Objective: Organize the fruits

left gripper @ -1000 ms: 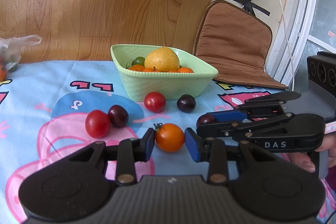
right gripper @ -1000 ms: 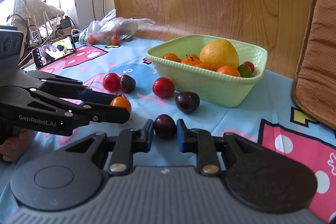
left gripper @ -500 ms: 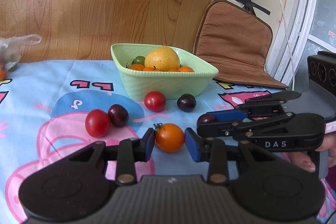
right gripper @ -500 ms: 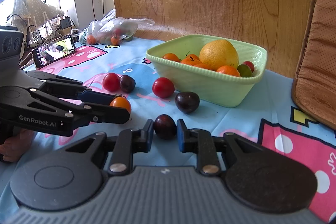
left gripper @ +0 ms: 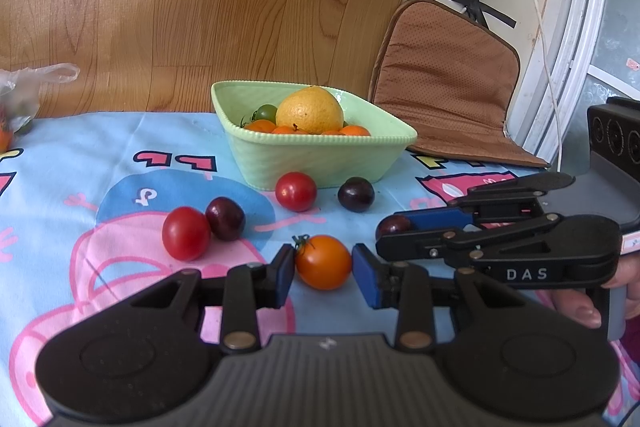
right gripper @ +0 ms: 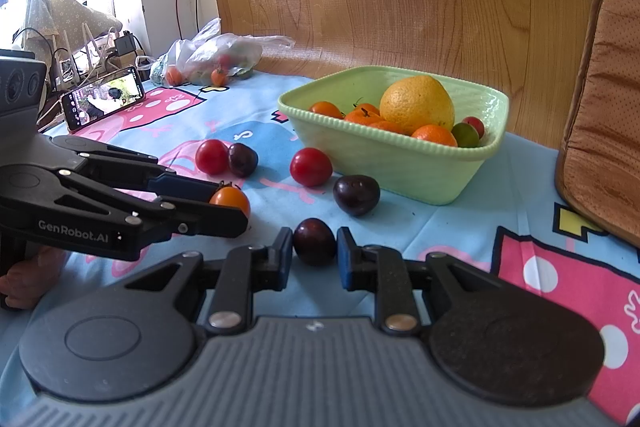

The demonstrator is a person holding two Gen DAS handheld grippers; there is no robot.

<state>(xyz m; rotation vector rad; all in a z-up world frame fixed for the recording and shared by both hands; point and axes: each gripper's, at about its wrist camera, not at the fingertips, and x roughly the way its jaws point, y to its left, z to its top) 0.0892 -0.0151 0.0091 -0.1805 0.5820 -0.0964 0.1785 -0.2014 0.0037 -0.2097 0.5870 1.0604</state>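
Observation:
My left gripper (left gripper: 323,273) is shut on an orange tomato (left gripper: 323,261), both pads touching it on the cloth. My right gripper (right gripper: 314,254) is shut on a dark plum (right gripper: 314,241), which rests on the cloth. A green bowl (left gripper: 320,159) behind holds a big orange (left gripper: 310,109) and several small fruits. On the cloth lie two red tomatoes (left gripper: 185,233) (left gripper: 296,191) and two dark plums (left gripper: 225,219) (left gripper: 356,193). The right gripper also shows in the left wrist view (left gripper: 394,227), the left gripper in the right wrist view (right gripper: 230,203).
A brown cushion (left gripper: 448,83) leans at the back right. A plastic bag of fruit (right gripper: 216,61) and a propped phone (right gripper: 104,97) sit at the far left. A wooden wall stands behind the table. A cable hangs by the window frame (left gripper: 576,27).

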